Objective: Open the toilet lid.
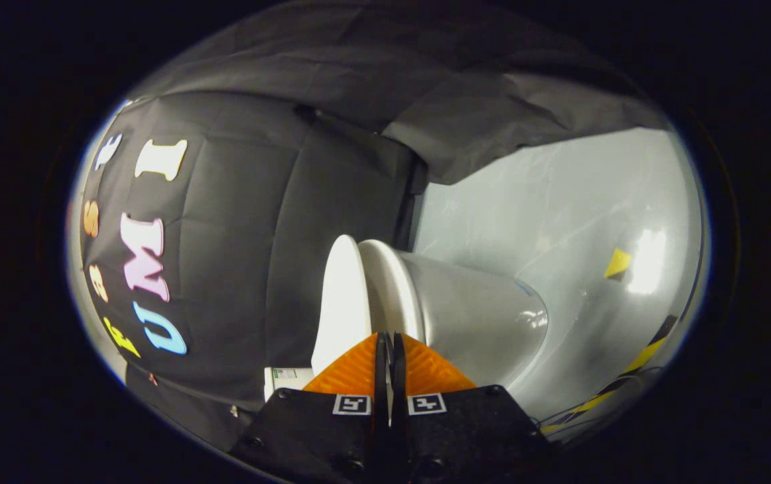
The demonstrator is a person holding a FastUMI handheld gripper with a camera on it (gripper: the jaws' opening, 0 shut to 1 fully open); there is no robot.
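Note:
The view is rolled sideways. The white toilet lid [339,302] stands a little apart from the white seat [395,286], with a narrow gap between them. The glossy white bowl [486,316] lies beyond the seat. My gripper [388,339] is shut, its two orange fingers [358,370] pressed together with nothing seen between them. The fingertips point into the gap between lid and seat, right at the lid's rim. I cannot tell whether they touch either one.
The black cloth wall [257,222] hangs behind the lid. A shiny grey floor [560,202] spreads around the bowl, with a yellow marker [617,263] and yellow-black tape [634,368] on it. A small white labelled box [283,380] sits by the lid's lower side.

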